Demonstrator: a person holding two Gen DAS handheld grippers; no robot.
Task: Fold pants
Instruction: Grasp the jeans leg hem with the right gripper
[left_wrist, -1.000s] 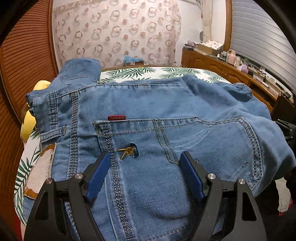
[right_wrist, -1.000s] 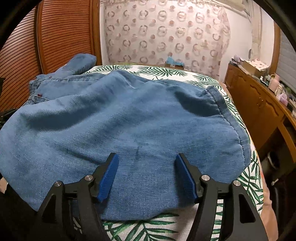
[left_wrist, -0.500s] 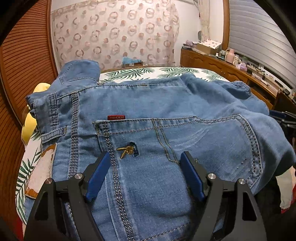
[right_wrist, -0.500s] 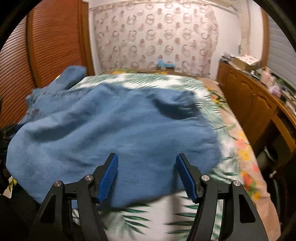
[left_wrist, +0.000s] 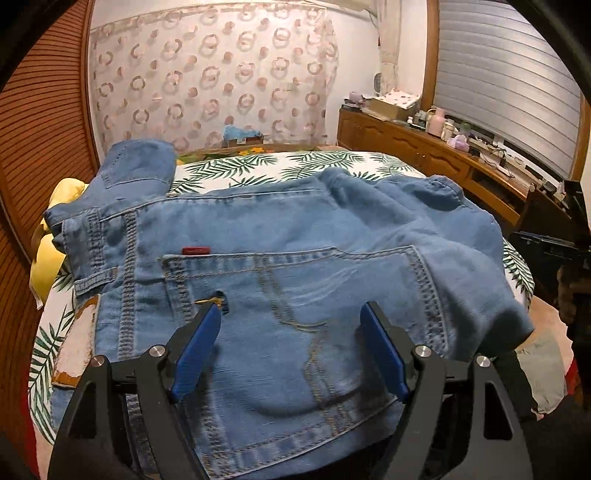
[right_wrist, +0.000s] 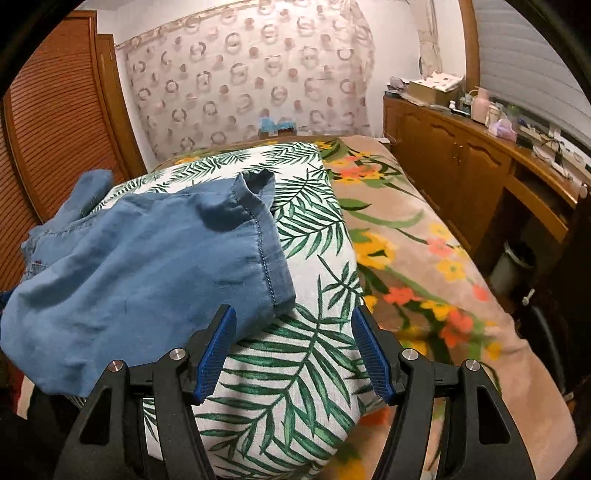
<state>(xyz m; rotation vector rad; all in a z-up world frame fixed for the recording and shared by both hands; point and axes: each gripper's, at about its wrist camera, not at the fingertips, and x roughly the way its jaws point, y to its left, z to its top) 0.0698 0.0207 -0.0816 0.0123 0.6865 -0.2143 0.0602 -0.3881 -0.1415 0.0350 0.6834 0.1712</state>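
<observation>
Plainly, the pants (left_wrist: 280, 266) are spread on the bed (right_wrist: 306, 362), soft but weighty denim, best gripped at the hem (right_wrist: 269, 269), around 11 o'clock of the right gripper (right_wrist: 293, 343). Both grippers' jaws are held apart, nothing clamped; the left gripper (left_wrist: 291, 343) is poised over the back pocket (left_wrist: 332, 295).

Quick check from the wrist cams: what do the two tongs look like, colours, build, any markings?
Both match. The left tongs and right tongs have matte black angular arms with cut-out openings, each ending in a blue ribbed pad; see a left fingertip and a right one. Round silver bolts sit at the pivots. No cables, lettering, sleeves or hands are visible.
</observation>
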